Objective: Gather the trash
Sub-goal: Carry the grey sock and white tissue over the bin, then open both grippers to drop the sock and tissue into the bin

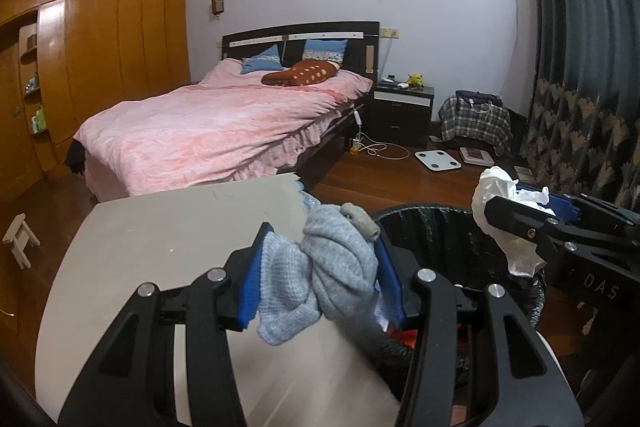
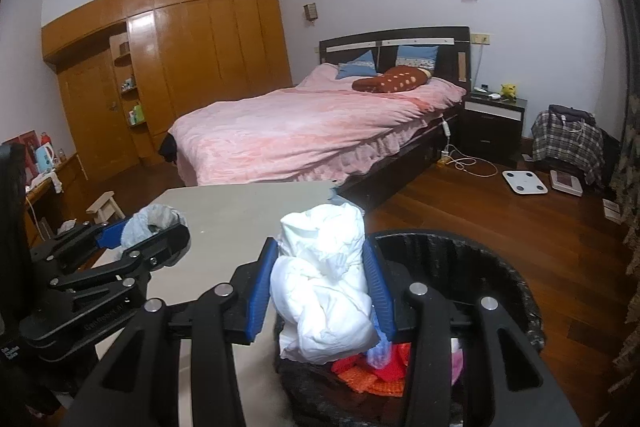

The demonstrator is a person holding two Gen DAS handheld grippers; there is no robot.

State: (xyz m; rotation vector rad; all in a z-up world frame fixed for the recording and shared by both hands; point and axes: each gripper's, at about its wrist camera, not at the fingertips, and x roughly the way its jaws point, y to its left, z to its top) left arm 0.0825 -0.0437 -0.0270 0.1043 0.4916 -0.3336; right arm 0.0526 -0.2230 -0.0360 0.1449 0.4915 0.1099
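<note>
**Trash in both grippers, bin just ahead**

Cloth first: my left gripper (image 1: 316,267) is pinching a bundled grey-blue rag (image 1: 320,267) between its blue pads, right at the centre of the left wrist view, hanging over the table edge where it meets the bin. My right gripper (image 2: 320,275) is clamped on a crumpled white wad (image 2: 324,287), paper or plastic, I cannot tell which, held above the near rim of the bin.

At about 4 o'clock from the rag sits the black-lined trash bin (image 1: 440,223), its mouth open just beside the grey table (image 1: 160,247). The right wrist view shows red and orange scraps (image 2: 372,371) already lying inside, so I judge part of the collecting is done.

What is left, as I read it: carry both loads fully over the opening and let go. The table top, as far as I can see it, holds no other loose litter.

Farther off, at 12 o'clock, stands the pink bed (image 1: 224,123); at 2 o'clock a white scale (image 1: 438,159) lies on the wooden floor (image 1: 380,175).
</note>
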